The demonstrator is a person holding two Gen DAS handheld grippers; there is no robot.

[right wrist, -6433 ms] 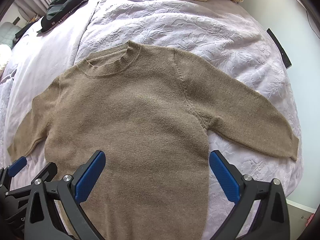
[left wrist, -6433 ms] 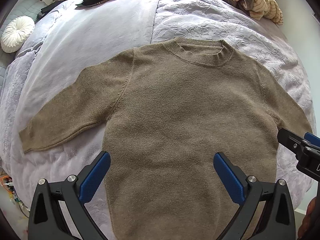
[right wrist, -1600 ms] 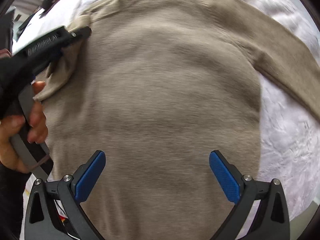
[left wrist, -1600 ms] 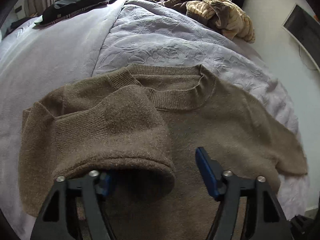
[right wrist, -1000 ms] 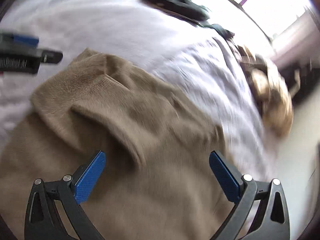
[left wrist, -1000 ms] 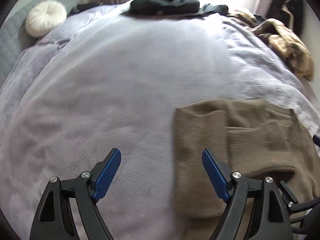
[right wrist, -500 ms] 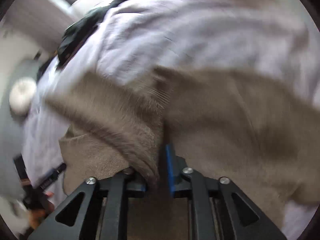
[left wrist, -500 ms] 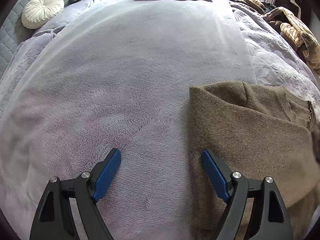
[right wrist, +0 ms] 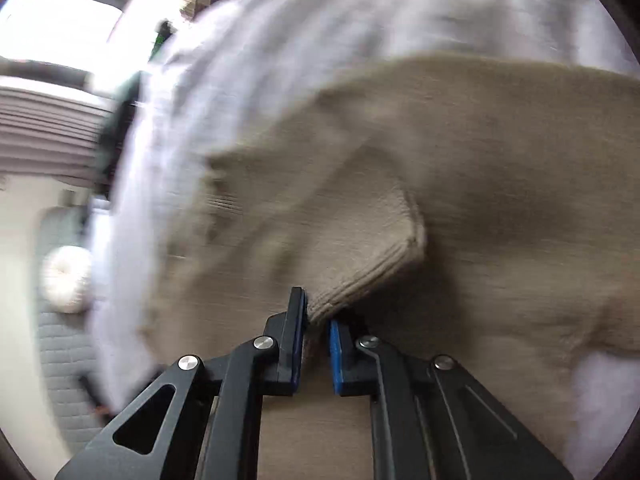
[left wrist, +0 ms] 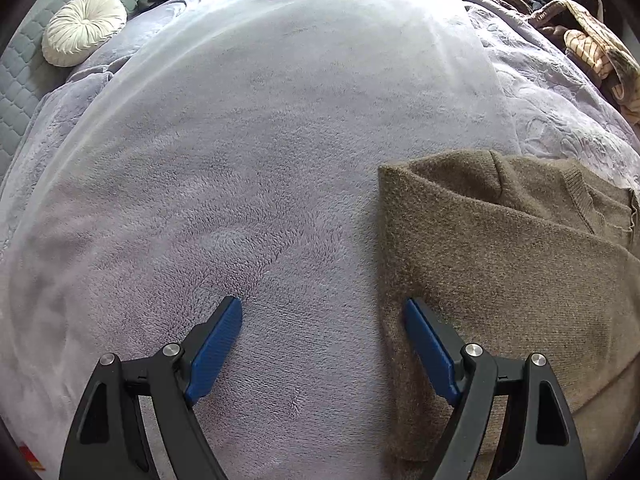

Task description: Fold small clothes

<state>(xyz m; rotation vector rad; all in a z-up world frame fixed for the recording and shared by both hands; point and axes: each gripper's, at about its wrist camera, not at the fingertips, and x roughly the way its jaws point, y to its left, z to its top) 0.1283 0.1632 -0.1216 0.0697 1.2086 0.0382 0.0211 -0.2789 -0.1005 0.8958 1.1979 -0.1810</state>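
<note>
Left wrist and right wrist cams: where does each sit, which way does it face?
Left wrist: on the left tool, looking forward over the lilac blanket toward a round white cushion; open blue pads show, sweater at right.
Right wrist: on the right tool, close above the sweater, blurred; its pads pinch a ribbed cuff.
Shared: sweater, blanket, cushion.

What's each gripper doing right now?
Left gripper: open, holding nothing.
Right gripper: shut on the brown sweater at its sleeve cuff.
</note>
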